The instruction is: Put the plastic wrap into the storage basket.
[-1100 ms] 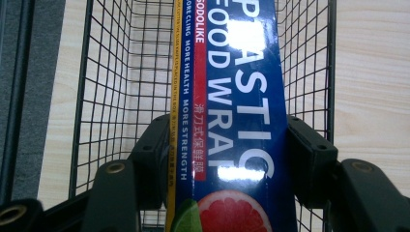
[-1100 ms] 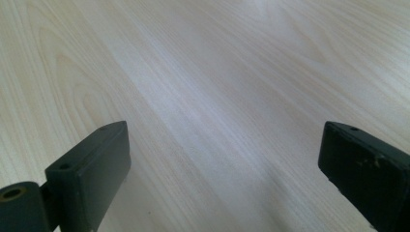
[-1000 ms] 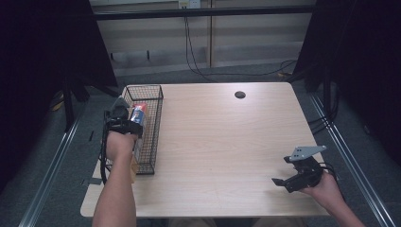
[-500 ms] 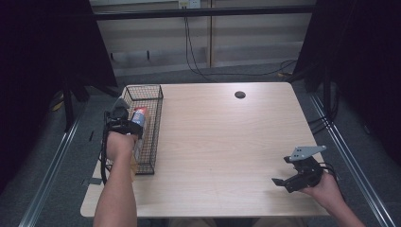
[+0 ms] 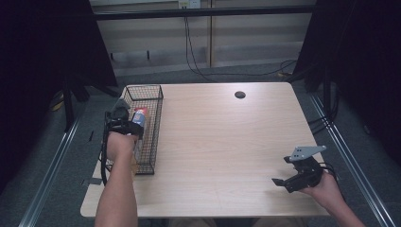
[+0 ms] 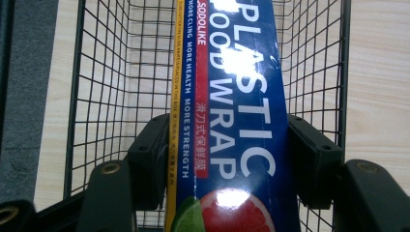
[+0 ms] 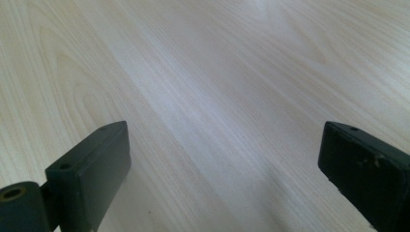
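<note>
Over the wire basket (image 5: 150,124) at the table's (image 5: 227,142) left edge, the left gripper (image 6: 227,159) straddles a long blue box (image 6: 232,121) of plastic food wrap. Its jaws have just been easing apart, with the box between them. In the left gripper view the right-hand pad (image 6: 309,159) lies against the box's blue face, and the left-hand pad (image 6: 152,159) sits at the yellow edge; whether either one presses on the card cannot be told for certain, though no gap shows at either side. The box runs lengthwise inside the basket, its far end toward the basket's far wall, grapefruit artwork nearest the camera.

In the high view the left gripper (image 5: 124,124) sits above the basket's left rim, the box's (image 5: 138,118) red-and-blue end showing beside it.

The right gripper (image 5: 289,182) hangs over bare wood near the table's front right corner, well apart from the basket. Its jaws stand wide, fingers (image 7: 92,169) empty, touching nothing.
</note>
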